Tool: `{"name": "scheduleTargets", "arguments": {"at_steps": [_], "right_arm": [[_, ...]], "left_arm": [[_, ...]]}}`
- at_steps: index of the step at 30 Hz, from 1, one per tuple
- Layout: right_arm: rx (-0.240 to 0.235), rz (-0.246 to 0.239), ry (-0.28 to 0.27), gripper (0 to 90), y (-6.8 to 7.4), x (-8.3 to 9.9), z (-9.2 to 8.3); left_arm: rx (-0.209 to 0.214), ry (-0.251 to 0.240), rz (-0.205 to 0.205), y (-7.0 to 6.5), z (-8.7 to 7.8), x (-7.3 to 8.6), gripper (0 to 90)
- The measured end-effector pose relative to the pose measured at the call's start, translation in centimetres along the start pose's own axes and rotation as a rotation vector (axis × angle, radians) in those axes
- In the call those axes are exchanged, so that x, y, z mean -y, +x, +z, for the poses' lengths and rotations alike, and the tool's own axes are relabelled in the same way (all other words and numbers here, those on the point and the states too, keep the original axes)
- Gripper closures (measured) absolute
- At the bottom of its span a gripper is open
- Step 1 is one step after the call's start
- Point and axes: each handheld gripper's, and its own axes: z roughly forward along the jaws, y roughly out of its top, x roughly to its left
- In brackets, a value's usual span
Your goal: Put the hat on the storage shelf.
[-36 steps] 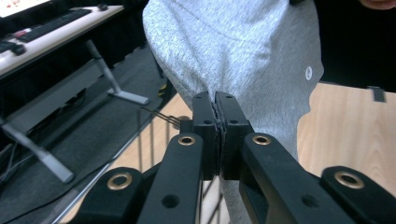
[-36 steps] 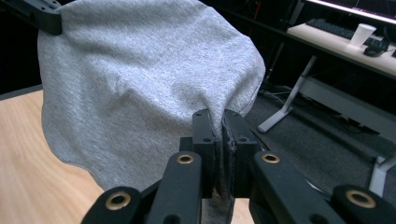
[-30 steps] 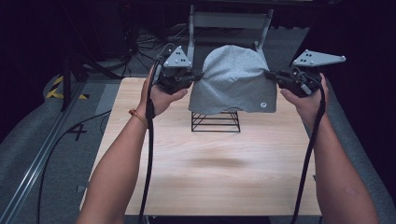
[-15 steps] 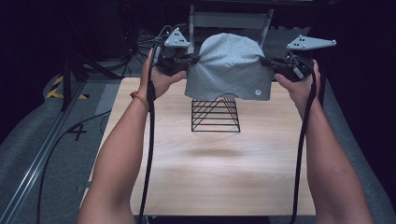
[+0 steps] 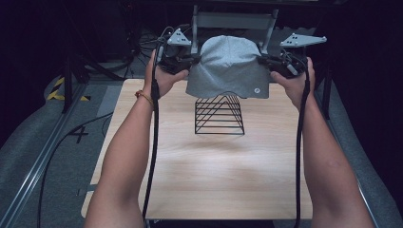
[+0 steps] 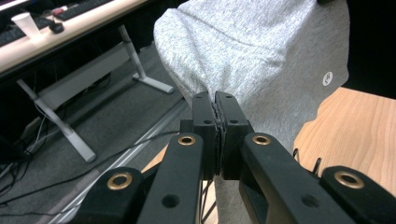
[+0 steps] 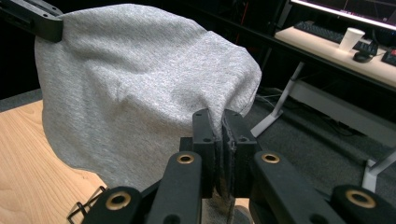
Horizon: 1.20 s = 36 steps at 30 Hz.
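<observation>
A grey cloth garment (image 5: 228, 66) with a small round white logo hangs stretched between my two grippers, above the far edge of the table. My left gripper (image 5: 186, 62) is shut on the cloth's left edge; its jaws pinch the fabric (image 6: 243, 56) in the left gripper view (image 6: 215, 100). My right gripper (image 5: 268, 61) is shut on the right edge, with grey fabric (image 7: 140, 84) caught between the jaws (image 7: 223, 116). Under the cloth a black wire rack (image 5: 219, 114) stands on the table; the hem hangs just over its top.
The light wooden table (image 5: 209, 171) stretches toward me. A grey metal frame (image 5: 235, 20) rises behind the cloth. Desks with a white cup (image 7: 351, 38) and keyboards stand beyond, over dark floor with cables.
Both grippers have carried the cloth up and away from me, so it now hangs higher and farther back. More of the wire rack shows beneath it.
</observation>
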Motion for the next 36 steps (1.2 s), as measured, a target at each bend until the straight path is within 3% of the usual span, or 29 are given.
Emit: {"name": "scheduleTargets", "arguments": {"at_steps": [7,15,28,34,36], "right_arm": [[-0.012,0.015,0.008,85.1,-0.2,0.8,0.7],[-0.041,0.012,-0.004,85.1,0.1,1.6,-0.1],[-0.057,-0.012,-0.025,85.1,1.5,1.4,-1.5],[-0.066,-0.011,-0.024,85.1,2.0,2.3,-1.6],[-0.072,-0.006,-0.029,85.1,2.0,2.5,-1.7]], "left_arm": [[0.033,-0.009,-0.033,0.3,0.9,1.2,88.2],[0.063,-0.041,-0.047,0.2,-0.1,1.9,88.2],[0.102,-0.067,-0.03,-0.9,-2.0,2.4,88.2],[0.12,-0.079,-0.038,-1.3,-2.2,3.7,88.2],[0.109,-0.058,-0.027,-1.5,-2.3,4.1,88.2]]}}
